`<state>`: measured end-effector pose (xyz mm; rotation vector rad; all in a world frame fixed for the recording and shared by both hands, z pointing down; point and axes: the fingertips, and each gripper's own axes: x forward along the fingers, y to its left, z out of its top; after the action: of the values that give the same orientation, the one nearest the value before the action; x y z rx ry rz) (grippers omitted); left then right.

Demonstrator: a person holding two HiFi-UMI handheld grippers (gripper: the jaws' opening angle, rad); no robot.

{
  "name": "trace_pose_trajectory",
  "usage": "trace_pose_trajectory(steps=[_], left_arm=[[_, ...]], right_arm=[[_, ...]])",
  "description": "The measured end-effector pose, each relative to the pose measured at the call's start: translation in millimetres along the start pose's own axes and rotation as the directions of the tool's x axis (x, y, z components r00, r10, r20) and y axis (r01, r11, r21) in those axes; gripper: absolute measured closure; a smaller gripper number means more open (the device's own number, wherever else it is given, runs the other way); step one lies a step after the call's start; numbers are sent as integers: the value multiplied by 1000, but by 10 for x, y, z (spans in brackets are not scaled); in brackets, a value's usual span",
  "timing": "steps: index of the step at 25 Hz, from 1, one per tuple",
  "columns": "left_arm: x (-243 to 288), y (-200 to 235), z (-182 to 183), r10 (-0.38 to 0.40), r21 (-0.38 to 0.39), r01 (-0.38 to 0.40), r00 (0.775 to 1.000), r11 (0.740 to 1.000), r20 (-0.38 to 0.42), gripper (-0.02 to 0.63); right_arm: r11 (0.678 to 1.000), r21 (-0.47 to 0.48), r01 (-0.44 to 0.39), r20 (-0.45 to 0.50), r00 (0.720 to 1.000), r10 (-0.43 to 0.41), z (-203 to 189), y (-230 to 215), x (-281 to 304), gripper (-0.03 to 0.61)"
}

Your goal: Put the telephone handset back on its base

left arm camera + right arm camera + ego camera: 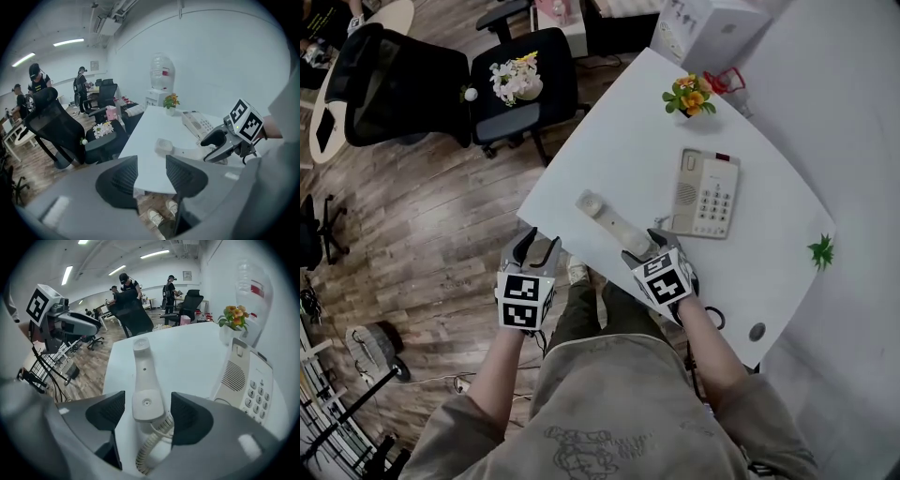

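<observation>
The beige handset [609, 220] lies flat on the white table [619, 141], left of its keypad base [708, 194]. My right gripper [645, 246] is open, and its jaws straddle the handset's near end with a gap on each side. In the right gripper view the handset [143, 376] sits between the pads of the right gripper [147, 411], with the coiled cord [150, 446] below and the base [246, 380] to the right. My left gripper [536, 246] hangs open and empty just off the table's near-left edge. From the left gripper view, that gripper [150, 171] faces the handset [165, 146].
A pot of orange flowers [689, 96] stands at the table's far end and a small green plant [821, 251] at its right edge. A black office chair [520, 84] carrying a bouquet stands beyond the table. A water dispenser [712, 28] is behind. People stand far off in the room [35, 82].
</observation>
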<state>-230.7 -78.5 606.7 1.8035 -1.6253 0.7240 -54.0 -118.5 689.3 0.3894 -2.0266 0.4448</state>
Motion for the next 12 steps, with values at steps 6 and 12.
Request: trace_pose_trajectory(steps=[6,12], left_arm=[[30,60,-103,-15,-22,14,1000,1000,-9,426],[17,74,-223,-38,-26,37,999,999,-33,426]], right_arm=[[999,-45,22,-55,998,-24,-40,52,207,242],[994,-90,63,-97,993,-71,-112,25,298,287]])
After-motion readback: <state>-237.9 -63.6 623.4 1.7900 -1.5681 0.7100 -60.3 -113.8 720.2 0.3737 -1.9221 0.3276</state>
